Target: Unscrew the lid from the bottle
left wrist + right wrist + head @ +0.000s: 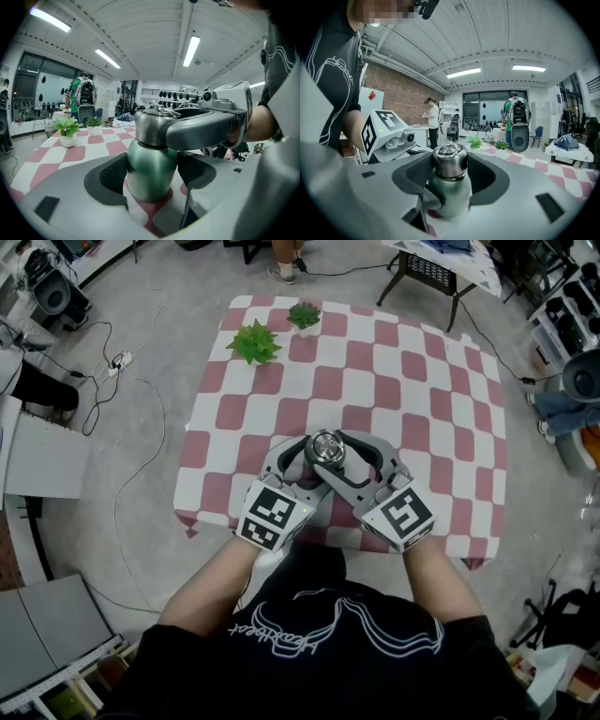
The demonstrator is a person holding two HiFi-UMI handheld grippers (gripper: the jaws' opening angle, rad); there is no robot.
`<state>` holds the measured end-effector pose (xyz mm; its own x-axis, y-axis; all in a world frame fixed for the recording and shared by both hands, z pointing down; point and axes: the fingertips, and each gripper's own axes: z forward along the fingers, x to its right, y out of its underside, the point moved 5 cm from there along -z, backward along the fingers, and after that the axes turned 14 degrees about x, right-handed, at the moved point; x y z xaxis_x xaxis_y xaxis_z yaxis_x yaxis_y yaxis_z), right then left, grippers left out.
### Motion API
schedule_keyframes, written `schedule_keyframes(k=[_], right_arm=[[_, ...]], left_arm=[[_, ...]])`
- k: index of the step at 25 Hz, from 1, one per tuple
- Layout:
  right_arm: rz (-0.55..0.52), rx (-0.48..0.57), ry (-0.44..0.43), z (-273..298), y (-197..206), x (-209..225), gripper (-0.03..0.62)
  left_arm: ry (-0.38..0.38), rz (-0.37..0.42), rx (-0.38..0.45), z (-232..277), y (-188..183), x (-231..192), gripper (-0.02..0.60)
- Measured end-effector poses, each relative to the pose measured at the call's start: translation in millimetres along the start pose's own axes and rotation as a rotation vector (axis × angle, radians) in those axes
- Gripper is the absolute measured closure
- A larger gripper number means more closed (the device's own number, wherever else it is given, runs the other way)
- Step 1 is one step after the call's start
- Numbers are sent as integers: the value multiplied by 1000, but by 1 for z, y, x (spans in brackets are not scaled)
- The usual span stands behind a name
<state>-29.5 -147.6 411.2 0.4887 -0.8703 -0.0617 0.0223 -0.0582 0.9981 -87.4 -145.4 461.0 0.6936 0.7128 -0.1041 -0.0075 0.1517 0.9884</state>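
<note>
A green metal bottle (151, 169) with a steel lid (325, 447) stands upright near the front edge of the checkered table (422, 409). My left gripper (152, 174) is shut on the bottle's green body, with a dark pad against each side. In the head view the left gripper (302, 465) comes in from the lower left. My right gripper (450, 169) reaches in from the lower right, higher up, and its pads sit against both sides of the lid (449, 161). In the left gripper view one right finger (206, 125) wraps around the lid.
Two small potted plants (254, 341) (304, 315) stand at the table's far left. A dark metal bench (427, 273) is beyond the far edge, and cables (122, 362) lie on the floor to the left. People stand far back in the room (432, 119).
</note>
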Motion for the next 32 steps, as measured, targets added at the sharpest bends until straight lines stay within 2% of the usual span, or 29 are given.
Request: schedule_keyframes(k=[6, 13, 19, 32], right_arm=[[18, -22, -92, 2, 1, 4, 355], [26, -29, -235, 5, -1, 8, 355], [15, -102, -374, 9, -1, 11, 355], [14, -162, -555, 17, -3, 14, 355]], left_arm=[[98, 16, -25, -1, 1, -5, 239], [264, 41, -49, 0, -2, -11, 239], [417, 57, -92, -1, -2, -17, 239], [694, 112, -166, 1, -5, -27, 239]])
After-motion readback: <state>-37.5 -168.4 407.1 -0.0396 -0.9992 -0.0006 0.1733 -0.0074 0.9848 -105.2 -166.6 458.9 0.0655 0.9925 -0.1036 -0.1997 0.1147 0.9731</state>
